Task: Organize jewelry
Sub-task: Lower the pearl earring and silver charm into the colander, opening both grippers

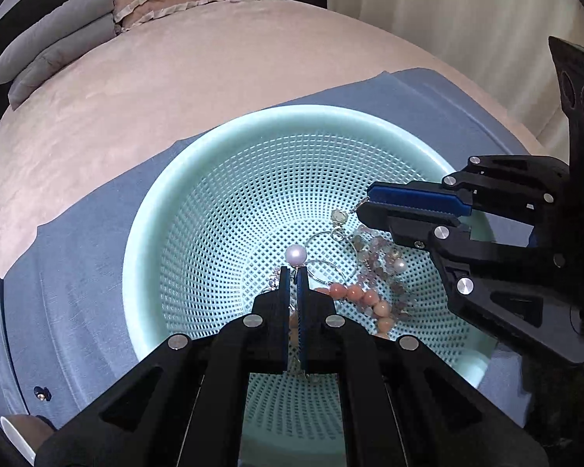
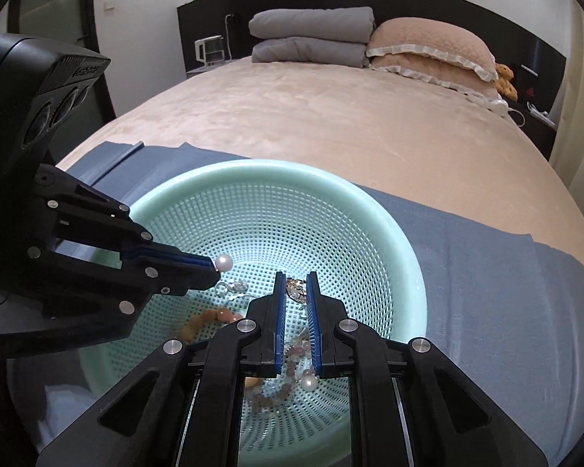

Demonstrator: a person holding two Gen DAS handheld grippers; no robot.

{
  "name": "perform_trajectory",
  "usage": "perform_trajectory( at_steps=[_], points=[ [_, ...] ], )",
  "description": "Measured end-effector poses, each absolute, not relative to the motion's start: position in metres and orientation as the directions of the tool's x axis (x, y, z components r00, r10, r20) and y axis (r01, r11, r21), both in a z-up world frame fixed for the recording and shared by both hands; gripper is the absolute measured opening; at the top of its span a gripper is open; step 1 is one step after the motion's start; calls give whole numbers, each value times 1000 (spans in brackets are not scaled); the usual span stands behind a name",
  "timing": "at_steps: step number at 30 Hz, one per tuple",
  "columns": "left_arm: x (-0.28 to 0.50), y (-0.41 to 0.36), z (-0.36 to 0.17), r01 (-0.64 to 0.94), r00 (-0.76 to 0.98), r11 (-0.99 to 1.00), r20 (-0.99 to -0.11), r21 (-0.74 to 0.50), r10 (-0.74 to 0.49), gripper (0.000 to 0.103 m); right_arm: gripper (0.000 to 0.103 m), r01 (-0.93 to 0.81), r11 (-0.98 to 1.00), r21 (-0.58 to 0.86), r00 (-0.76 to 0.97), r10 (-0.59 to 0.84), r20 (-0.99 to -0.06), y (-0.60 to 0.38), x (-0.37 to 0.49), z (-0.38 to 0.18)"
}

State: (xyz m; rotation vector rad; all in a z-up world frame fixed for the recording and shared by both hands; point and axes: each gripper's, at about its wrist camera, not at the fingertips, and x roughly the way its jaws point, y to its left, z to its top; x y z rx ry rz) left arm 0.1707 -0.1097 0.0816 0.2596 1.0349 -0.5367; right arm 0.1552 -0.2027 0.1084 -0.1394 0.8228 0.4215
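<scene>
A mint green perforated basket (image 1: 198, 179) (image 2: 370, 210) sits on a blue cloth on the bed. My left gripper (image 1: 293, 271) (image 2: 212, 268) is shut on a pearl earring, its pearl (image 1: 295, 253) (image 2: 223, 262) standing just past the fingertips. My right gripper (image 1: 364, 206) (image 2: 295, 277) is nearly shut on a silver dangling earring (image 1: 338, 218) (image 2: 296, 292), held over the basket. In the basket lie an orange bead bracelet (image 1: 364, 299) (image 2: 214, 317), a purple bead bracelet (image 1: 377, 257) (image 2: 284, 381) with a pearl, and silver hoops (image 1: 323, 268).
The blue cloth (image 1: 78, 272) (image 2: 506, 272) covers a low box on a beige bedspread (image 1: 175, 89) (image 2: 350, 116). Grey folded blankets (image 2: 311, 35) and a pink pillow (image 2: 428, 50) lie at the head of the bed. A curtain (image 1: 467, 19) hangs beside the bed.
</scene>
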Motion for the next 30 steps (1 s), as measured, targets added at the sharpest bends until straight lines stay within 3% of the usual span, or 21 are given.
perform_trajectory(
  at_steps=[6,8,11,12,15,17,22,30],
  points=[
    [174,-113,70,541,407,840,-864,-32,-295,5,14,-396,916,68,632,326,-703,-211,157,110],
    [173,-110,72,540,421,841,-855,-34,-304,15,20,-380,922,76,655,326,-681,-216,155,115],
    [168,-105,84,541,455,840,-829,-32,-325,38,38,-368,926,86,694,336,-637,-225,149,126],
    [166,-103,89,535,477,845,-819,-16,-318,49,40,-362,928,83,710,332,-621,-228,146,131],
    [163,-89,105,514,531,858,-782,-10,-327,53,49,-330,941,71,749,307,-587,-238,142,142],
    [161,-75,110,471,569,882,-768,9,-296,61,51,-297,952,73,757,281,-590,-246,143,143],
    [162,-49,86,391,528,920,-811,-30,-251,62,51,-243,958,155,723,285,-629,-261,145,125],
    [159,-56,66,402,479,912,-831,-80,-284,62,51,-230,943,241,664,333,-670,-260,142,106]
  ],
)
